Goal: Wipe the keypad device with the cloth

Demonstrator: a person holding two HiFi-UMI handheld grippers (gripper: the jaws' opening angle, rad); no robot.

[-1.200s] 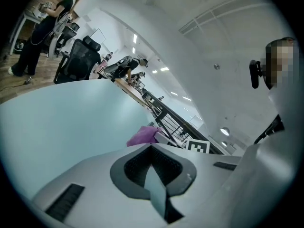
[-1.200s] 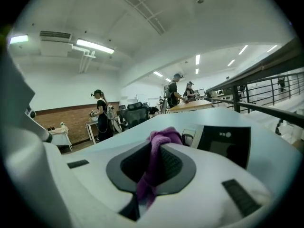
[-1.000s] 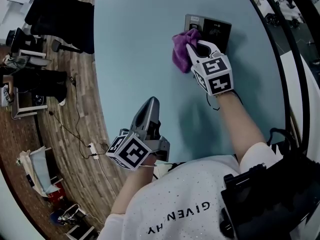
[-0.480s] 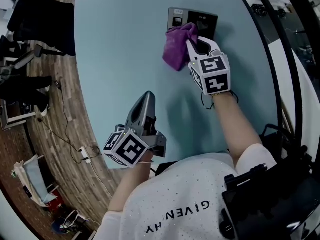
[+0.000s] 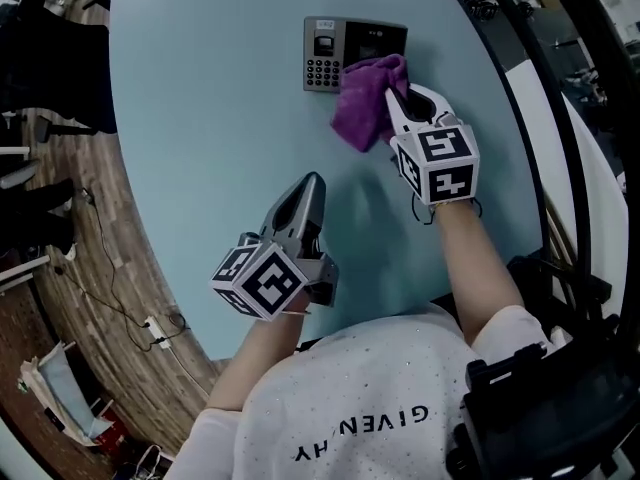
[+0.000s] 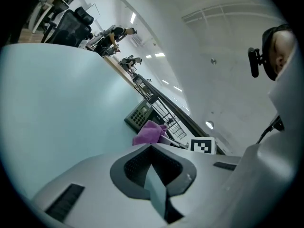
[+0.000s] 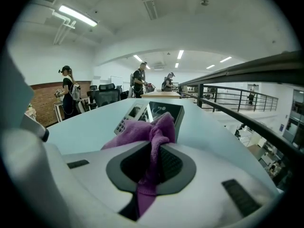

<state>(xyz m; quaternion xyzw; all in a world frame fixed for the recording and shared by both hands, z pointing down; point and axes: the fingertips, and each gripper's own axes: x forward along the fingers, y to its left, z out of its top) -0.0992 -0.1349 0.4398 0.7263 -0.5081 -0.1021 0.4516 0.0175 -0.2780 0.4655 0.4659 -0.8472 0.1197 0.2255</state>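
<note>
On the pale blue table (image 5: 230,118) the keypad device (image 5: 340,53) lies at the far edge. The purple cloth (image 5: 365,98) overlaps its right side, pinched by the right gripper (image 5: 398,93). The left gripper (image 5: 310,188) hangs nearer, jaws pressed together, empty. The device seems unanchored, so a hard swipe could shove it.

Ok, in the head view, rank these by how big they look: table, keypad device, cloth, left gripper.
1. table, by far the largest.
2. left gripper, though it sits nearer the camera, which inflates it.
3. keypad device and cloth: about alike; the cloth covers part of the device, so no ranking.
</note>
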